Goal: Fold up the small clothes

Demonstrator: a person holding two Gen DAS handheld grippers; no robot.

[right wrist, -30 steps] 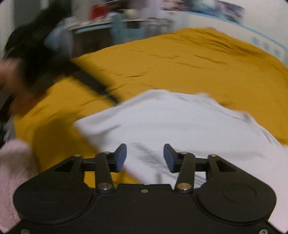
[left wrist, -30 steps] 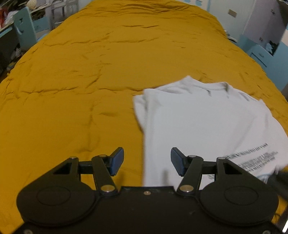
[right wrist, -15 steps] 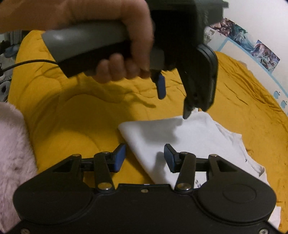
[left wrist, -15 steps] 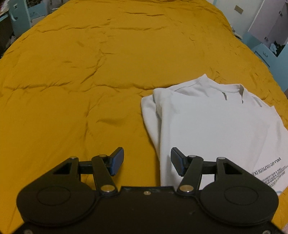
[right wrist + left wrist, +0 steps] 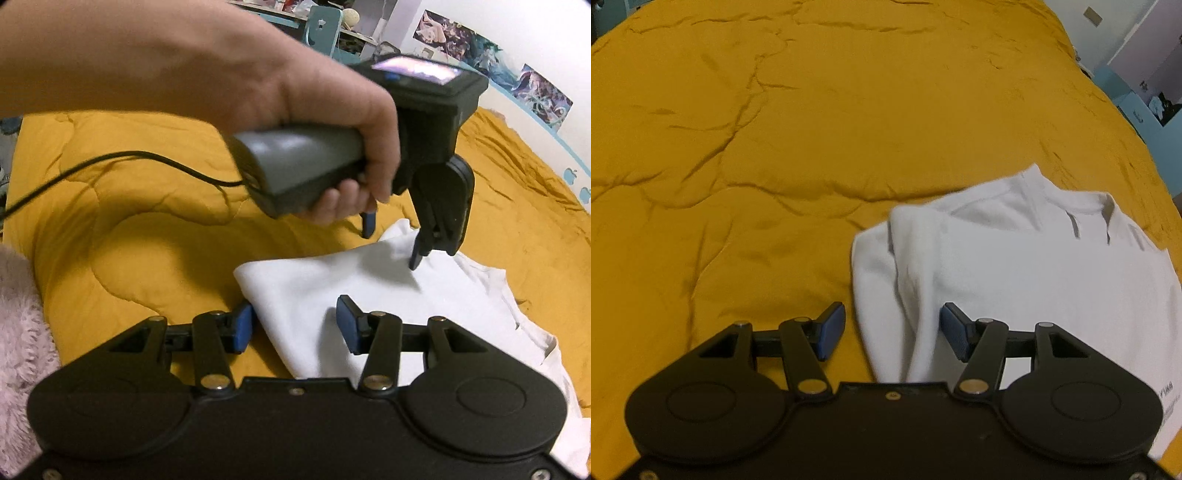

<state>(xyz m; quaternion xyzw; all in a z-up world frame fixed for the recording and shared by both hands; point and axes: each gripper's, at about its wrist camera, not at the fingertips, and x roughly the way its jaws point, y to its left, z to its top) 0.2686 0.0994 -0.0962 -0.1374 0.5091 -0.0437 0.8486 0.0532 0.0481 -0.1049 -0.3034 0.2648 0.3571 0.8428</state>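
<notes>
A white T-shirt (image 5: 1034, 280) with black print lies partly folded on the mustard quilt (image 5: 775, 147), collar at the far side. My left gripper (image 5: 893, 330) is open and hovers low over the shirt's folded left edge, which runs between its fingers. In the right wrist view a hand holds that left gripper (image 5: 391, 242) over the far corner of the T-shirt (image 5: 332, 288), one fingertip close to the cloth. My right gripper (image 5: 294, 325) is open above the shirt's near corner, and its pads do not press on the cloth.
A pink fluffy item (image 5: 22, 332) sits at the near left of the quilt (image 5: 129, 240). A black cable (image 5: 110, 158) trails from the left gripper across the quilt. Blue furniture (image 5: 1137, 110) stands past the bed's right edge, and a cluttered desk (image 5: 332, 26) behind it.
The left gripper came down and closer to the shirt's folded edge. The right gripper swung over the shirt's near corner, then held still. Both stayed open.
</notes>
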